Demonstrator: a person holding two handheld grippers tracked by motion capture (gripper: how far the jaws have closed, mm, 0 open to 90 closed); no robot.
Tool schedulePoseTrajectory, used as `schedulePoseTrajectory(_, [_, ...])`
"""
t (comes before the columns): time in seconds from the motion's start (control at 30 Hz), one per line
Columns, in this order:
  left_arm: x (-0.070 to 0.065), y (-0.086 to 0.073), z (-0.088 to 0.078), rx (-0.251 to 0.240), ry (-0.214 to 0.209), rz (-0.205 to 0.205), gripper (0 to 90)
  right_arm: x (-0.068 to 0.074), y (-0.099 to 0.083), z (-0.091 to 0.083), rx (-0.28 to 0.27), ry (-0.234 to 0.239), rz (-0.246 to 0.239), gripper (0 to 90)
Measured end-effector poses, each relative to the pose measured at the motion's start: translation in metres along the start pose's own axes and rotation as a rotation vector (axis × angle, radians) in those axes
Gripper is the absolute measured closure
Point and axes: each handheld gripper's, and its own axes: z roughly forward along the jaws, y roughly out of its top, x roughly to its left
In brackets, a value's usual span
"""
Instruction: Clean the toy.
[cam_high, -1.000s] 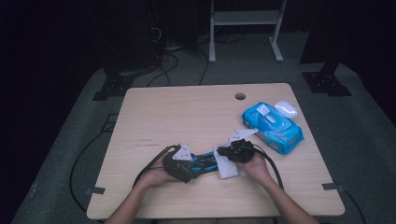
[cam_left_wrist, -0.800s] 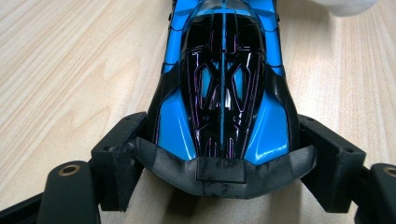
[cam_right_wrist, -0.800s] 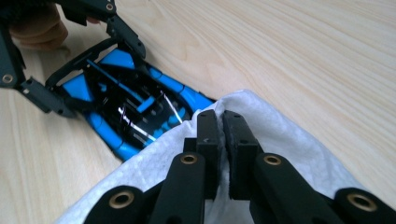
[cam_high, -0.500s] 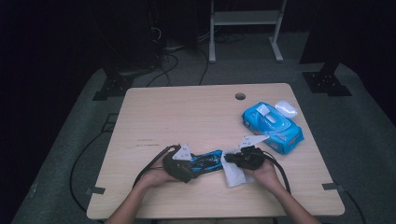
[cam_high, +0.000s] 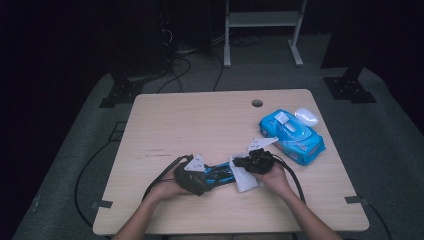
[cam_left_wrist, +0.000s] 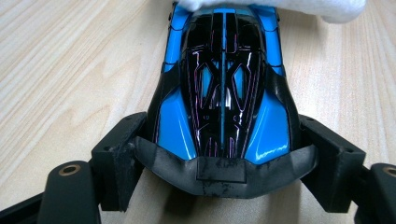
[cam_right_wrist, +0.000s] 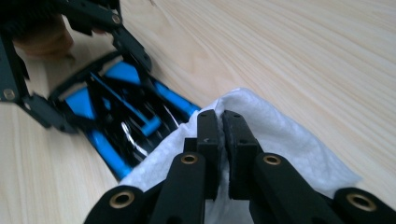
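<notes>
A blue and black toy car (cam_high: 220, 172) lies on the wooden table (cam_high: 200, 120) near its front edge. My left gripper (cam_high: 206, 176) is shut on the car's one end, its jaws pressing both sides of the body (cam_left_wrist: 224, 84). My right gripper (cam_high: 248, 164) is shut on a white wipe (cam_high: 244, 181). The wipe (cam_right_wrist: 285, 140) rests against the car's other end (cam_right_wrist: 116, 107), and its edge covers the car's far tip (cam_left_wrist: 280, 7). In the right gripper view the jaws (cam_right_wrist: 222, 126) pinch the cloth tightly, and the left gripper (cam_right_wrist: 86, 79) holds the car beyond.
A blue pack of wipes (cam_high: 292, 132) lies at the table's right side, with a small white oval object (cam_high: 306, 116) just behind it. A round cable hole (cam_high: 257, 103) sits near the far edge. Cables trail from both grippers toward the front edge.
The right gripper with the wipe shifted slightly right and toward the front edge, then back against the car's end. The left gripper and the car stayed still.
</notes>
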Motion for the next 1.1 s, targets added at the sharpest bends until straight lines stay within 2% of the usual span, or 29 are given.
schedulePoseTrajectory(0.13, [0.000, 0.000, 0.000, 0.005, 0.001, 0.001, 23.3, 0.001, -0.010, -0.015, 0.017, 0.006, 0.011, 85.2])
schedulePoseTrajectory(0.2, [0.000, 0.000, 0.000, 0.001, 0.001, -0.002, 23.3, 0.005, -0.014, -0.018, 0.018, 0.037, 0.014, 85.2])
schedulePoseTrajectory(0.23, [0.000, 0.000, 0.000, -0.001, 0.000, -0.004, 23.3, 0.005, -0.014, -0.018, 0.018, 0.037, 0.014, 85.2])
schedulePoseTrajectory(0.27, [0.000, 0.000, 0.000, -0.001, -0.001, -0.008, 23.2, 0.009, -0.015, -0.019, 0.006, 0.069, 0.020, 85.2])
schedulePoseTrajectory(0.3, [0.001, 0.000, 0.000, 0.003, 0.000, -0.010, 23.2, 0.009, -0.015, -0.019, -0.030, 0.148, 0.052, 85.2])
schedulePoseTrajectory(0.33, [0.001, 0.000, 0.000, 0.003, 0.000, -0.010, 23.2, 0.009, -0.015, -0.019, -0.030, 0.148, 0.052, 85.2])
schedulePoseTrajectory(0.37, [0.001, 0.001, 0.000, 0.016, 0.000, -0.019, 23.1, 0.010, -0.016, -0.015, -0.012, 0.131, 0.017, 85.2])
schedulePoseTrajectory(0.4, [0.001, 0.001, 0.000, 0.016, 0.000, -0.019, 23.0, 0.010, -0.016, -0.015, -0.012, 0.131, 0.017, 85.2])
schedulePoseTrajectory(0.43, [0.003, 0.002, -0.001, 0.038, -0.015, -0.053, 22.8, 0.010, -0.016, -0.014, -0.013, 0.137, 0.019, 85.2])
schedulePoseTrajectory(0.5, [0.004, 0.001, -0.001, 0.038, -0.020, -0.066, 19.9, 0.013, -0.015, -0.015, -0.005, 0.116, -0.009, 85.2])
schedulePoseTrajectory(0.6, [0.009, 0.000, -0.005, 0.028, -0.060, -0.121, 19.6, 0.015, -0.015, -0.015, -0.001, 0.107, -0.026, 85.2])
schedulePoseTrajectory(0.67, [0.009, -0.001, -0.006, 0.022, -0.066, -0.131, 19.7, 0.014, -0.015, -0.015, -0.002, 0.110, -0.022, 85.2])
schedulePoseTrajectory(0.7, [0.011, -0.001, -0.012, -0.015, -0.073, -0.165, 19.7, 0.014, -0.016, -0.015, -0.006, 0.112, -0.025, 85.2])
schedulePoseTrajectory(0.73, [0.011, -0.001, -0.012, -0.015, -0.073, -0.165, 19.7, 0.014, -0.016, -0.015, -0.006, 0.112, -0.025, 85.2])
schedulePoseTrajectory(0.77, [0.013, -0.001, -0.015, -0.030, -0.084, -0.190, 19.7, 0.015, -0.016, -0.016, -0.006, 0.109, -0.033, 85.2])
schedulePoseTrajectory(0.87, [0.017, -0.001, -0.016, -0.030, -0.107, -0.241, 19.9, 0.016, -0.016, -0.016, -0.004, 0.111, -0.047, 85.2])
schedulePoseTrajectory(0.93, [0.018, -0.002, -0.016, -0.034, -0.114, -0.247, 20.6, 0.016, -0.016, -0.016, -0.003, 0.111, -0.051, 85.2])
schedulePoseTrajectory(0.97, [0.019, -0.002, -0.017, -0.040, -0.130, -0.273, 21.8, 0.017, -0.017, -0.017, -0.002, 0.112, -0.056, 85.2])
schedulePoseTrajectory(1.1, [0.022, -0.002, -0.022, -0.069, -0.138, -0.304, 23.5, 0.018, -0.017, -0.017, -0.001, 0.108, -0.073, 85.2])
